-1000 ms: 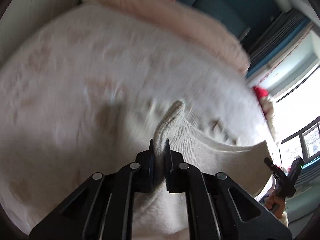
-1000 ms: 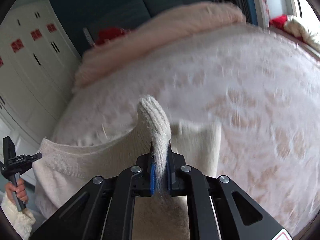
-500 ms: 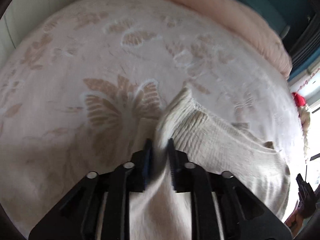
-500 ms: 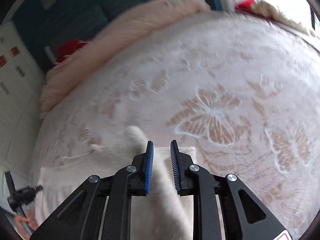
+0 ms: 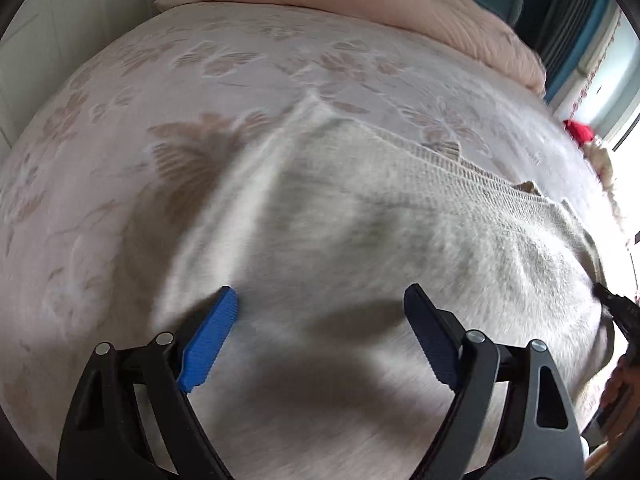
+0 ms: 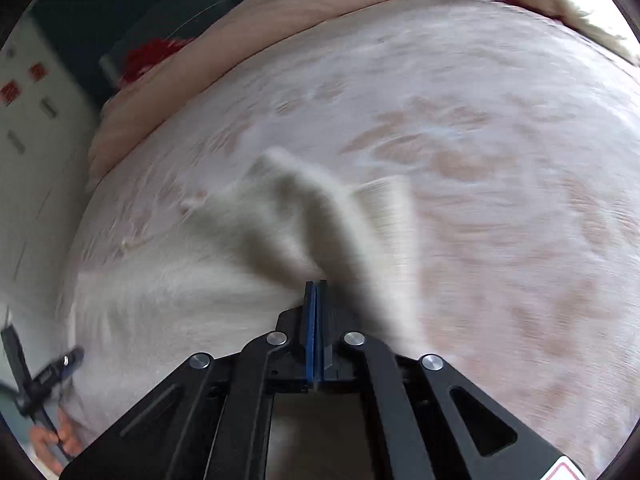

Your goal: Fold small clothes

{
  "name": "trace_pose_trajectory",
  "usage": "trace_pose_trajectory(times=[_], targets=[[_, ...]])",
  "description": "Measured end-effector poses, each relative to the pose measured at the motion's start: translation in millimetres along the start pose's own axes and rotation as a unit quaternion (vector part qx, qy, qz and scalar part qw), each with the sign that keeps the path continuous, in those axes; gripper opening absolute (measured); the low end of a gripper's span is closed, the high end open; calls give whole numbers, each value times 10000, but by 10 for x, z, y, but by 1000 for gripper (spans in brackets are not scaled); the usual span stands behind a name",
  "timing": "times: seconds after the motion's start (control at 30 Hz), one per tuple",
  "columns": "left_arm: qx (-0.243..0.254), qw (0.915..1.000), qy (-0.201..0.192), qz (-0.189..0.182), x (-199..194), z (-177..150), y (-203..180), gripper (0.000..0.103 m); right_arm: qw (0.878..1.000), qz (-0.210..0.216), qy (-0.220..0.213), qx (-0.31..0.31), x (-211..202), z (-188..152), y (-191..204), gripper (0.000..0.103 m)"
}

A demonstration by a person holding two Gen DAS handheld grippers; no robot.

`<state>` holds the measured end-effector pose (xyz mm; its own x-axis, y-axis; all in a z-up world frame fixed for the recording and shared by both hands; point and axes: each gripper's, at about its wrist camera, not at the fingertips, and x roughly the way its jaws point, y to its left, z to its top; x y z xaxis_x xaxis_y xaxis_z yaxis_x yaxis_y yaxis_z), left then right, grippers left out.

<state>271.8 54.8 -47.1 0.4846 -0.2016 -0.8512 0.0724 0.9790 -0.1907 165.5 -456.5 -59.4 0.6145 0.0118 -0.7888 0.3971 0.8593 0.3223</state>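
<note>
Left gripper (image 5: 320,312) jaws wide, holding nothing | right gripper (image 6: 316,292) pads pressed together, empty (blurred) | cream knit garment (image 5: 360,232) flat on bedspread (image 5: 120,120), directly ahead under both, long axis left-right.

Left gripper (image 5: 320,308): black angular plastic arms with triangular cut-outs, silver round screws at the joints, ribbed blue pads (image 5: 208,340) fitted inside the jaws. Right gripper (image 6: 316,292): same black frame, four silver screws, thin blue pads; a red-and-white marking is seen at the lower right corner. Bare skin is glimpsed at the frame edges.
</note>
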Motion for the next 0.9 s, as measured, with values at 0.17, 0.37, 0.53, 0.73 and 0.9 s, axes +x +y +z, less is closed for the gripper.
trace_pose_trajectory(times=[0.17, 0.37, 0.53, 0.73, 0.9], targets=[[-711, 9971, -152, -222, -310, -178, 189, 87, 9996, 21, -158, 243, -421, -247, -224, 62], [-1948, 9805, -100, -252, -588, -709, 640, 98, 9924, 588, 413, 1002, -330, -822, -368, 69], [-3084, 9485, -144, -713, -422, -814, 896, 94, 9749, 1340, 329, 1745, -154, -765, -323, 58], [-2781, 9559, -130, -932, -797, -444, 761, 12, 9705, 1909, 64, 1470, -669, -319, -76, 21], [-2316, 9707, 194, -612, -1422, -704, 881, 12, 9888, 1294, 480, 561, -1172, -603, -137, 21]])
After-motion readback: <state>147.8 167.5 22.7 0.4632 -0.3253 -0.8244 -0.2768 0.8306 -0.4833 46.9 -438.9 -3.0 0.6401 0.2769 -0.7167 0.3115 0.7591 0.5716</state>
